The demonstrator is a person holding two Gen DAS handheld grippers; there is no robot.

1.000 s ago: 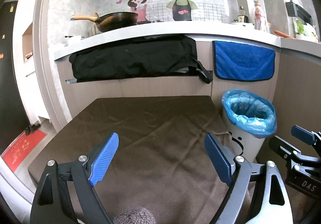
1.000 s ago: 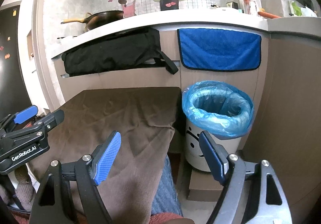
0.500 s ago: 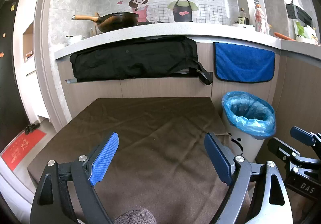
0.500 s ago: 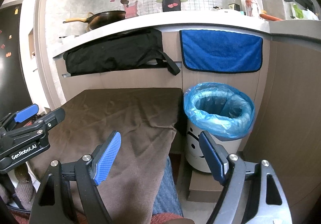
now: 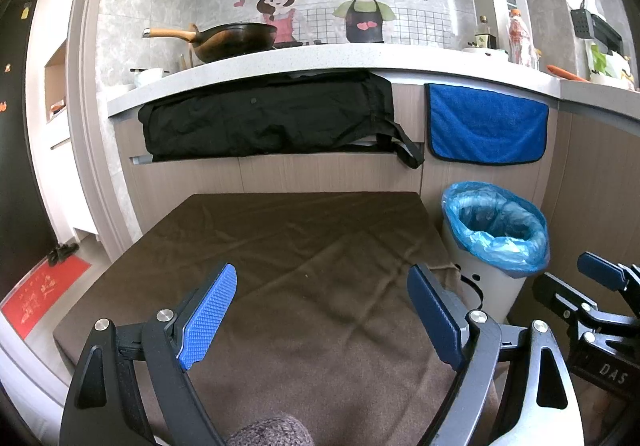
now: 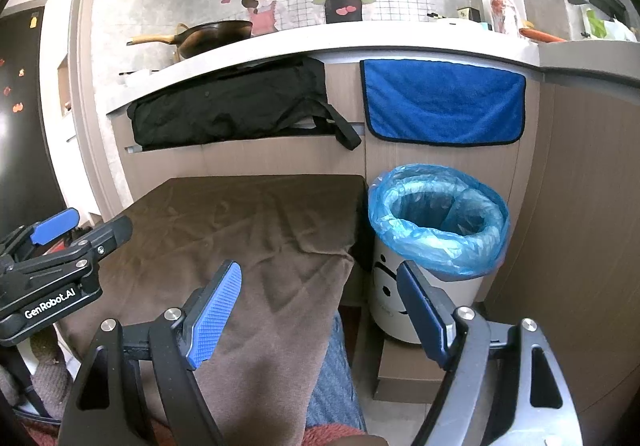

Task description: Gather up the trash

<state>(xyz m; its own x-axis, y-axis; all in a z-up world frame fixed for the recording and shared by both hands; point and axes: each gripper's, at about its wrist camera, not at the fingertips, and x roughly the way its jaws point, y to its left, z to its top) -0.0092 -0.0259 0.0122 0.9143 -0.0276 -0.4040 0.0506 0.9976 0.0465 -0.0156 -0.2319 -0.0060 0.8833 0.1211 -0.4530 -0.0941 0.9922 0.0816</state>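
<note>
A white trash bin with a blue liner [image 5: 496, 230] stands on the floor to the right of a low table under a brown cloth [image 5: 304, 246]; it also shows in the right wrist view [image 6: 438, 218]. My left gripper [image 5: 322, 306] is open and empty above the cloth's near part. My right gripper [image 6: 320, 310] is open and empty, over the cloth's right edge, just left of and nearer than the bin. I see no trash on the cloth [image 6: 240, 222]. Each gripper shows at the edge of the other's view: the right one [image 5: 600, 286], the left one [image 6: 56, 238].
Behind the table is a kitchen counter [image 5: 320, 62] with a black wok [image 5: 236, 40], a black apron [image 5: 272, 118] and a blue towel [image 5: 486, 126] hanging from it. A wood panel wall [image 6: 580, 206] stands right of the bin. A red mat [image 5: 44, 294] lies on the floor at left.
Both views have tilted slightly upward and drawn back a little; the bin and table sit lower and smaller. Both grippers stay open and empty.
</note>
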